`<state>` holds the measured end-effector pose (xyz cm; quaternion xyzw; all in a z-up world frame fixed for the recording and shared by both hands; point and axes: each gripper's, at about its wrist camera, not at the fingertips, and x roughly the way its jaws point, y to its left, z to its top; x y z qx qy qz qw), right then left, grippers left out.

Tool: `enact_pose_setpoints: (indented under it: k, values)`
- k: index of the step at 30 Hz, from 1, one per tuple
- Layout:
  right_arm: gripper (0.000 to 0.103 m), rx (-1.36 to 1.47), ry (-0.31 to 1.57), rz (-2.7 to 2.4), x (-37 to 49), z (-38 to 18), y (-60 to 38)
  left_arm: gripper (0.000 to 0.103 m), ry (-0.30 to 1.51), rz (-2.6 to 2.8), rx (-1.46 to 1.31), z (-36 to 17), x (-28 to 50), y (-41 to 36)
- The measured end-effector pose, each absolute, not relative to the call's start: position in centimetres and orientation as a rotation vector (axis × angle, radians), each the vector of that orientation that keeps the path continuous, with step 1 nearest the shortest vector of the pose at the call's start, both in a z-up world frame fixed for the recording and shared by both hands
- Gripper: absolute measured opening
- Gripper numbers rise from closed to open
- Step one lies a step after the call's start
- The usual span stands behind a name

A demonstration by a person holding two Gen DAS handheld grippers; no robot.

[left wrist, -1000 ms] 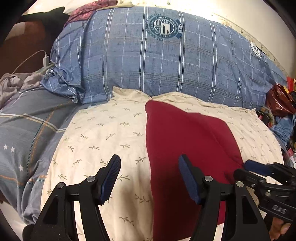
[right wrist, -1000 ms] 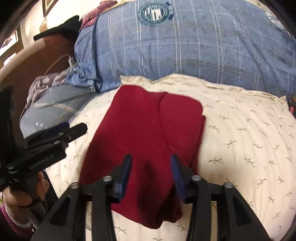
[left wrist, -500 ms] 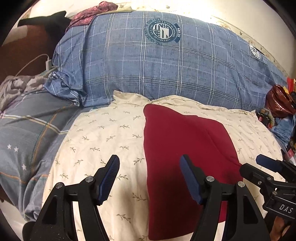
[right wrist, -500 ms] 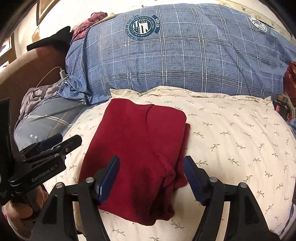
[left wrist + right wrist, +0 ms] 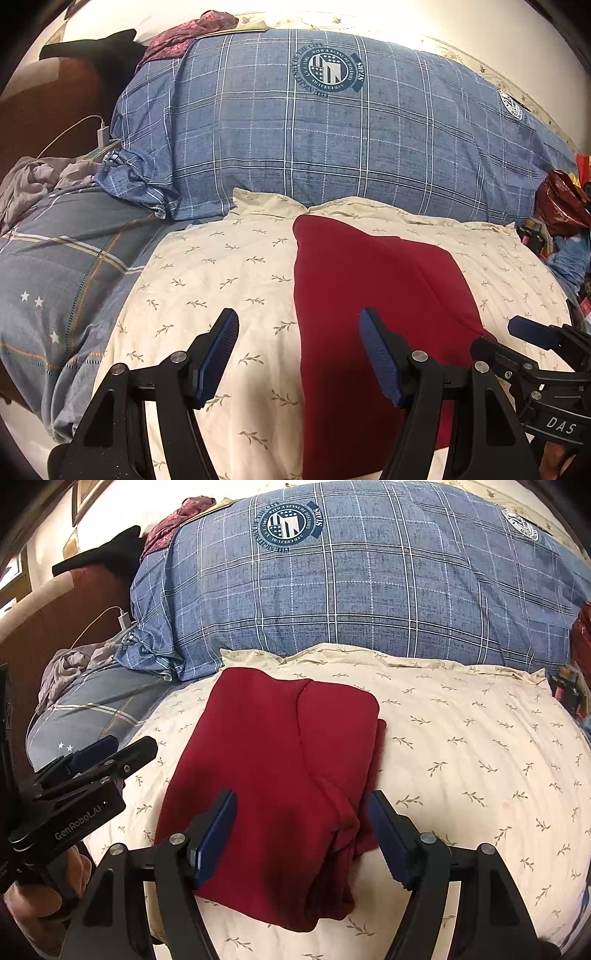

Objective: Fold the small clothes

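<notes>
Bedding fills everything ahead of me: a big blue plaid pillow lies across the far side, and nearer, right under both grippers, a cream pillow printed with small sprigs carries the work. On that cream pillow lies the red garment, folded into a rough rectangle; its long axis runs away from me toward the blue pillow, with a neat squared end far off and a bulkier, bunched end just below my right gripper. A lengthwise seam of overlapped layers shows near its middle, and a lower layer peeks out along the edge on my right. My right gripper hangs released over that near end, jaws wide apart and holding nothing, its fingers straddling the lumpy part. My left gripper is likewise spread and empty, set over the garment's left edge, one finger above cream cloth and the other above red. I judge the fold nearly finished, with the near end wanting tidying or one more fold. To do that well I would come down low, pinch all layers of the near hem together at both corners, and carry them straight along the long axis so the edges stay aligned and the peeking layer is not dragged further out.
</notes>
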<state>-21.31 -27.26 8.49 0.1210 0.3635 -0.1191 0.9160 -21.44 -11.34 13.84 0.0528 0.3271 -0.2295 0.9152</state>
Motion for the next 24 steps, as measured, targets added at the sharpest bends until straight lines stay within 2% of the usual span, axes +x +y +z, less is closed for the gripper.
enact_pose_setpoints:
  k: [24]
  values:
    - [0.074,0.247,0.776,-0.238,-20.63,7.80,-26.83,0.067,0.682,-0.473,0.118,13.38,-20.78,-11.64]
